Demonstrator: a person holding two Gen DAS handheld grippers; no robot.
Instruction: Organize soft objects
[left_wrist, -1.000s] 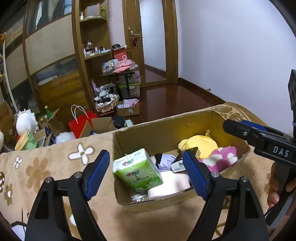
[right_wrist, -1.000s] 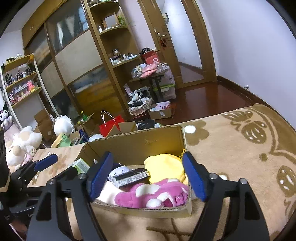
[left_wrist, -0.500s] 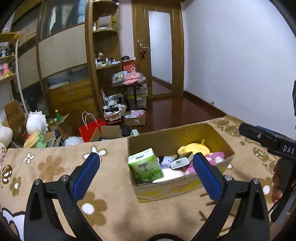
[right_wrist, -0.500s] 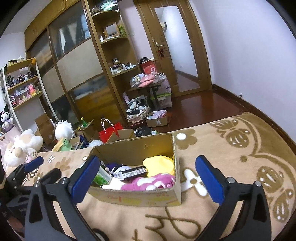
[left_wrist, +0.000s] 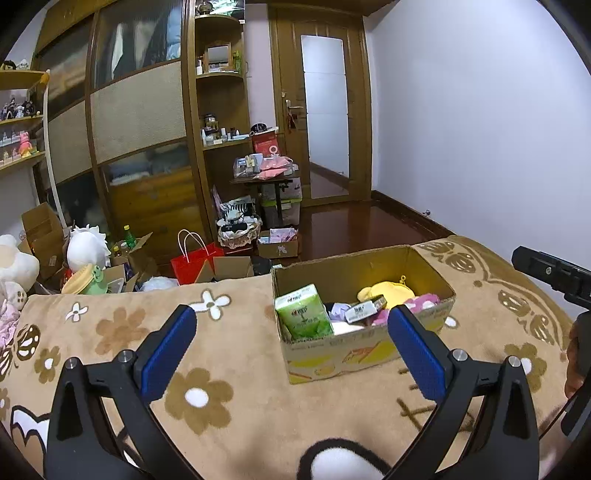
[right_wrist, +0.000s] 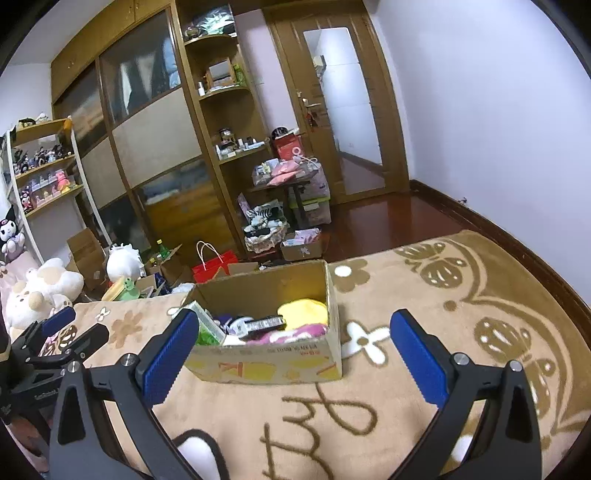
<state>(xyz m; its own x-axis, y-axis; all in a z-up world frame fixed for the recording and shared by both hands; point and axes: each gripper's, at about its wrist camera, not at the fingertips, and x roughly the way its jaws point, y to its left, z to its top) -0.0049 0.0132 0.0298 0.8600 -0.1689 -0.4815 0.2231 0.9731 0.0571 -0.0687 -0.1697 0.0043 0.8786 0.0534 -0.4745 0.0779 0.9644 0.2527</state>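
An open cardboard box (left_wrist: 369, 350) (right_wrist: 266, 363) stands on a beige flowered blanket (left_wrist: 236, 350). It holds a green tissue pack (left_wrist: 302, 313), a yellow plush (left_wrist: 388, 290) (right_wrist: 304, 310), a pink and white plush (right_wrist: 295, 332), a white pack and a dark flat item (right_wrist: 264, 324). My left gripper (left_wrist: 291, 347) is open and empty, held back from the box's near left corner. My right gripper (right_wrist: 295, 350) is open and empty, held back in front of the box.
The blanket's far edge drops to a wooden floor (right_wrist: 388, 221) with a red bag (left_wrist: 195, 258), boxes, a basket and plush toys (right_wrist: 40, 284). Shelves and a wardrobe line the back wall. The right gripper's body (left_wrist: 554, 275) shows at the left view's right edge.
Both grippers have pulled back and up from the box, which now looks smaller and farther. Both stayed open and empty. The box contents have not moved.
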